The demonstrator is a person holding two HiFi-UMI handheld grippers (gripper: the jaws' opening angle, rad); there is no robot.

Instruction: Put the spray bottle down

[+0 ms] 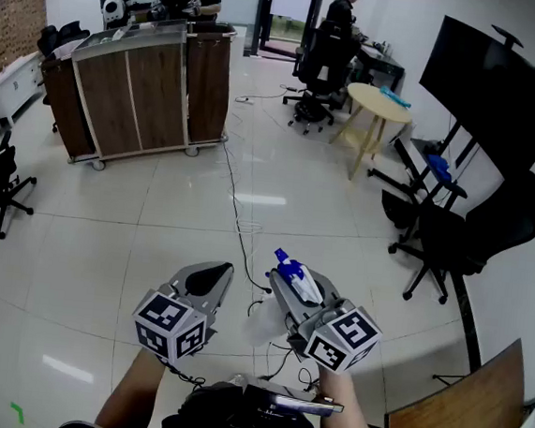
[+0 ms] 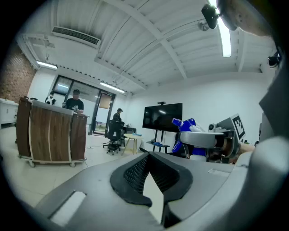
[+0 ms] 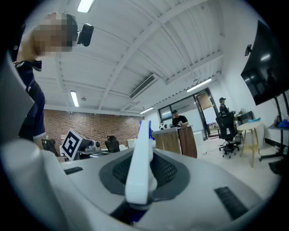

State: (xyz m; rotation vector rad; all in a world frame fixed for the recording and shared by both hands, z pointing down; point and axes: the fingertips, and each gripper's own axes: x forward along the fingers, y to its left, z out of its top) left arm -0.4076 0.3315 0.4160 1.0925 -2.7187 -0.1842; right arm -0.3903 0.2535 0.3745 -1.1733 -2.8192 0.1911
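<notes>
At the lower middle of the head view, the white-and-blue plastic spray bottle [image 1: 297,277] is clamped by its trigger head between the narrowly set jaws of the right gripper [image 1: 284,290], with its pale body hanging below them. That gripper points level, above the white tiled floor [image 1: 152,235]. Just to its left, the left gripper [image 1: 212,276] tilts slightly down, its jaws together and empty.

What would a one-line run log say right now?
right gripper: shut on bottle, held in air | left gripper: shut, empty | bottle: not yet put down
</notes>
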